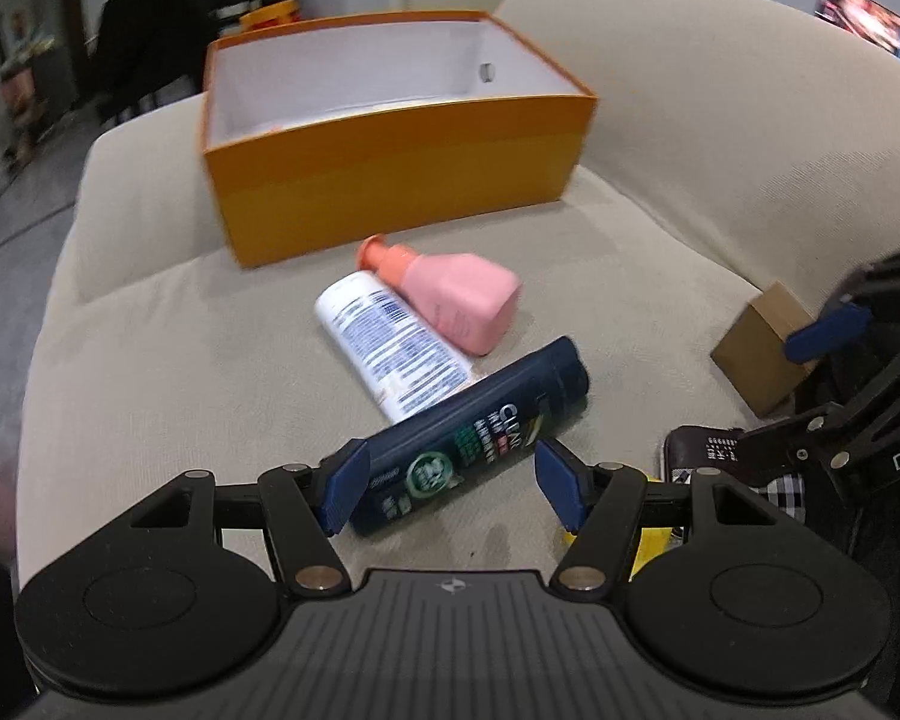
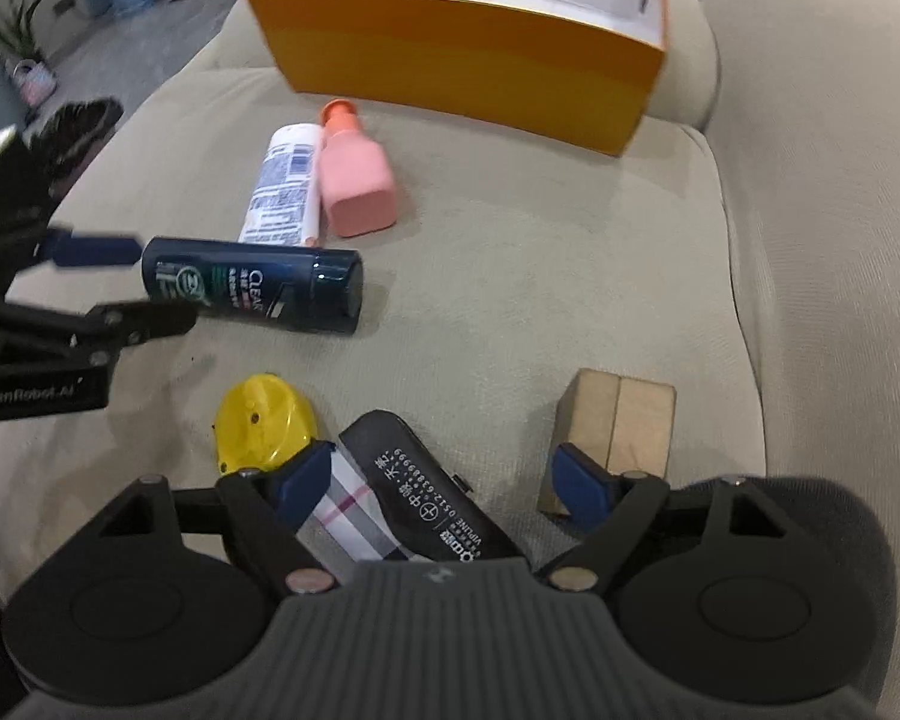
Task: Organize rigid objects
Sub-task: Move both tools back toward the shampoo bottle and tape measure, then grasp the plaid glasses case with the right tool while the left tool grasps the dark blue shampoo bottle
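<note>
Left wrist view: the left gripper [image 1: 447,483] stands open around the base of a dark Clear shampoo bottle [image 1: 480,432], pads not pressing it. Right gripper [image 2: 444,483], jaws wide apart, straddles a black case [image 2: 432,480] with plaid trim, gripping nothing. Beyond both jaws an orange box [image 1: 390,174] sits open on the sofa cushion [image 1: 150,360].

A beige sofa cushion [image 2: 510,300] carries an orange box [image 2: 462,54], three bottles [image 2: 258,285], a yellow disc [image 2: 264,420], a black case [image 2: 426,480] and a cardboard block [image 2: 618,420].
</note>
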The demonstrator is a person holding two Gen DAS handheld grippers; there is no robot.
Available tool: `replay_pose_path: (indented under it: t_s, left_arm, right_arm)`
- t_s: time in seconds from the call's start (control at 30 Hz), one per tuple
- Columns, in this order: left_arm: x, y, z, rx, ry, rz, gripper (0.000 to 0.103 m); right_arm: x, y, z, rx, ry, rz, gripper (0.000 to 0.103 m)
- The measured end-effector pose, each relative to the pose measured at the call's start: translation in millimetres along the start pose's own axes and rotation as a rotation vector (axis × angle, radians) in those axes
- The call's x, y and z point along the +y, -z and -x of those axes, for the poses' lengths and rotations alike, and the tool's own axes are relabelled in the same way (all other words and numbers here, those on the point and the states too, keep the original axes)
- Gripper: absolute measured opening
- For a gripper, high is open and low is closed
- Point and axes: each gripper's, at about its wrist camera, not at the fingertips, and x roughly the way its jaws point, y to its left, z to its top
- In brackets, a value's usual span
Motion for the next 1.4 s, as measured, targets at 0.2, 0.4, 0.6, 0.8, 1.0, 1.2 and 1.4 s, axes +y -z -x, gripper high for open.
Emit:
replay_pose_path:
  t_s: [0.2,0.4,0.6,0.8,1.0,1.2,1.4]
  left_arm:
    - [4.2,-4.4,-19.6,0.021,-0.002,-0.104,0.078]
    - [7.1,-7.2,-39.8,0.114,0.003,-0.241,0.079]
    - [10.5,-3.1,-54.3,0.199,0.06,-0.25,0.071]
    - [16.6,7.9,-42.5,0.198,0.064,-0.164,0.055]
    - [37.5,31.4,-19.7,0.195,0.003,0.006,0.051]
    - [47.6,46.6,-5.0,0.158,-0.084,0.149,0.052]
    - [39.4,46.7,-14.7,0.095,-0.119,0.13,0.061]
  right_arm:
    - [1.2,-3.1,1.1,0.011,-0.032,0.033,0.079]
    - [-1.1,-2.8,-4.4,0.049,-0.04,0.052,0.079]
    - [12.0,-0.3,-20.8,0.141,-0.038,0.146,0.079]
    - [37.5,1.5,-49.1,0.267,0.039,0.326,0.072]
    - [49.0,-3.3,-61.9,0.274,0.037,0.395,0.069]
    - [24.5,-43.2,-67.9,0.131,-0.002,0.165,0.069]
    - [15.0,-68.9,-82.2,0.032,0.006,0.016,0.069]
